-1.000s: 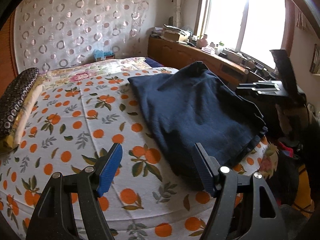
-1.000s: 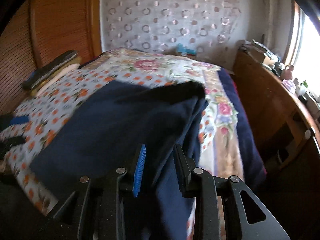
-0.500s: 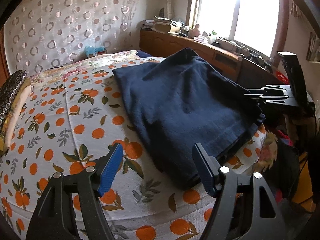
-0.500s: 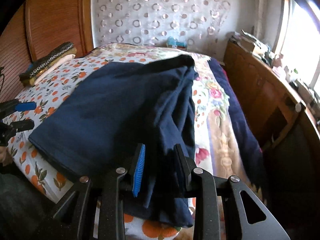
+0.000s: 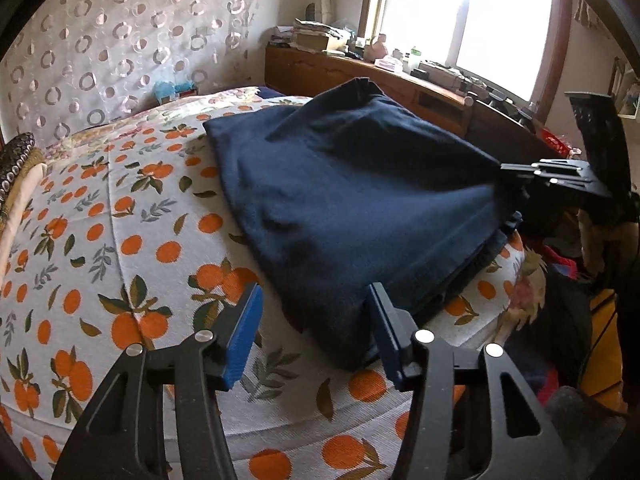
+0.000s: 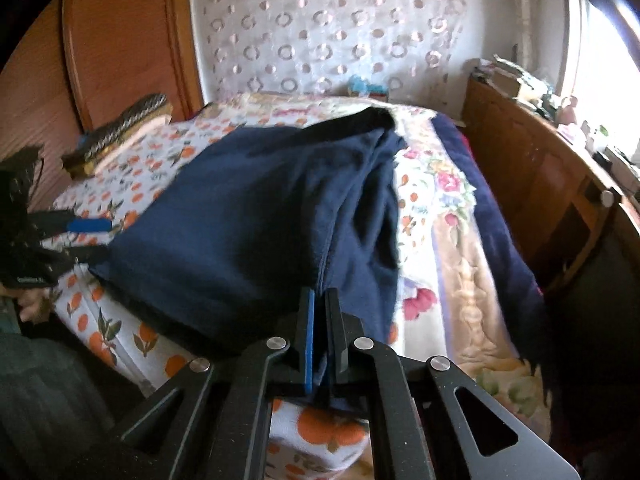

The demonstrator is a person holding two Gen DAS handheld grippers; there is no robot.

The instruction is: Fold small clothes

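Bedspread (image 5: 120, 248) with orange print bears a navy garment (image 5: 352, 200); right tool (image 6: 319, 312) pinches its edge, left tool (image 5: 316, 320) closing around a corner.

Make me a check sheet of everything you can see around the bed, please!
Surface: bed under an orange-print sheet, with a floral blanket along the window side.
Job's things: one dark blue garment lying on the bed near its foot, bunched at its far end.
Clutter: a patterned pillow by the headboard; books and bottles on the wooden shelf under the window.
Grippers: right gripper shut on the garment's near edge; left gripper closing around the garment's other near corner, pads not yet pressing it.
Cables: nothing seen.
Surroundings: curtain with ring pattern, bright window, wooden headboard.
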